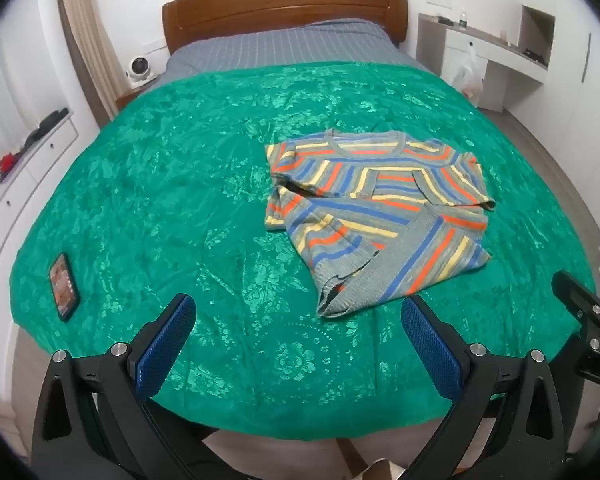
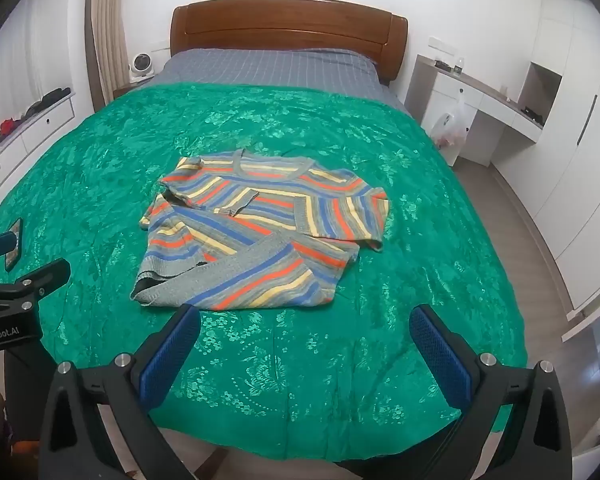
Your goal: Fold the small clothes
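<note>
Two grippers, left gripper (image 1: pixel 298 322) and right gripper (image 2: pixel 305 330), jaws wide and empty; striped sweater (image 2: pixel 260 232) lies ahead near the bedspread's (image 2: pixel 100 168) front edge, hem nearest right gripper.

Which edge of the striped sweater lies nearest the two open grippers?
The grey ribbed hem of the striped sweater, crumpled toward the bed's foot; the round collar faces the headboard.

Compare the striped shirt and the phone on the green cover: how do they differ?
The striped shirt is soft cloth, rumpled and partly folded over itself; the phone is a rigid, flat slab. The shirt is far larger and lies toward the bed's middle; the phone sits near the left edge. Both rest on the green cover, untouched.
</note>
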The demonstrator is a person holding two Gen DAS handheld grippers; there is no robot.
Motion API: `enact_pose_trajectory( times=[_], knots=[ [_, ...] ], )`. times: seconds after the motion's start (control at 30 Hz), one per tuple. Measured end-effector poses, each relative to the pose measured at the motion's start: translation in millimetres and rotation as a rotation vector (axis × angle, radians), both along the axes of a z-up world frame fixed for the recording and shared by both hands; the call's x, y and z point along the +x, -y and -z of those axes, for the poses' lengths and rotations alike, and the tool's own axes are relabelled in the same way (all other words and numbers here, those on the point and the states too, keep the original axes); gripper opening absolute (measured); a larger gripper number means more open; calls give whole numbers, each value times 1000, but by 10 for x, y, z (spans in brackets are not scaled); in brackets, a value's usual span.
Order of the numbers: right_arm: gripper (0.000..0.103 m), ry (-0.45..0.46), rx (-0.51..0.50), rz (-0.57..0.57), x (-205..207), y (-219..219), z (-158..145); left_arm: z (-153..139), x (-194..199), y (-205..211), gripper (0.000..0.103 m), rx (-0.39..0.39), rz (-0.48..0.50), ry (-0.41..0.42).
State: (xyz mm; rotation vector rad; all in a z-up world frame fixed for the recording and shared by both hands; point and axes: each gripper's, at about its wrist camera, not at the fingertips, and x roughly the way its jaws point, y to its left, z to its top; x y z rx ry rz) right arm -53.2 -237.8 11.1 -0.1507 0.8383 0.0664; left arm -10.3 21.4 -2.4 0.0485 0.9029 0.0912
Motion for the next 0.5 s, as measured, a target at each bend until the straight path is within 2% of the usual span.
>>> enact_pose_trajectory(
  times=[0.47, 0.5],
  knots=[
    [103, 1, -26, -3, -55, -13, -27, -15, -8, -15, 103, 10, -2, 7],
    [103, 6, -4, 5, -53, 1, 20, -15, -6, -17, 103, 10, -2, 6]
  ],
)
